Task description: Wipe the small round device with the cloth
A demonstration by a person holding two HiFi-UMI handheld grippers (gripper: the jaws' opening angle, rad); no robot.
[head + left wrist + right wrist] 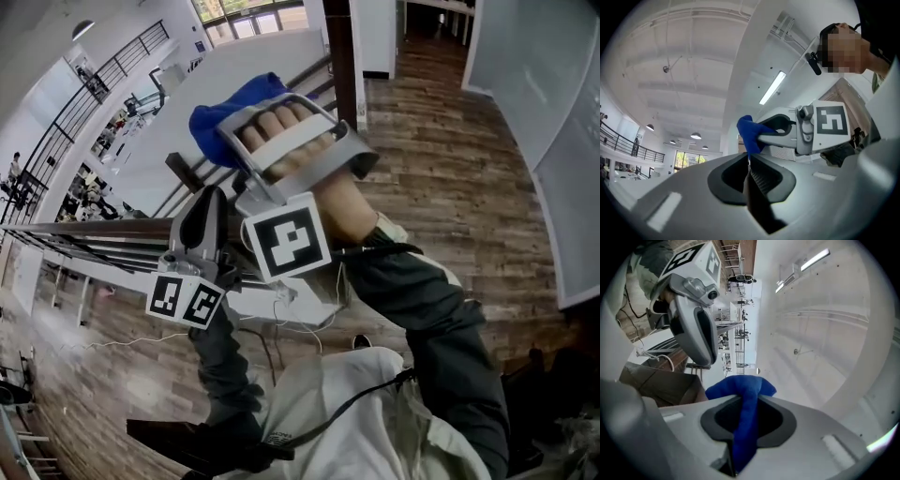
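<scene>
The right gripper (745, 418) has its fingers clamped on the blue cloth (740, 387). The left gripper (750, 171) has its fingers closed and empty. The small round device shows in no view, so it's best to locate it first, then press the cloth's bunched end flat against it.

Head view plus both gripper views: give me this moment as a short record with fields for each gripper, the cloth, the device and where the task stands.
right gripper: shut on the blue cloth, which bunches out past the jaw tips
left gripper: jaws together, nothing between them
blue cloth: held up in the air, touching no surface
small round device: not seen in any view
pose: both grippers raised close together, aimed towards the ceiling
task status: cloth in hand, wiping not under way
</scene>
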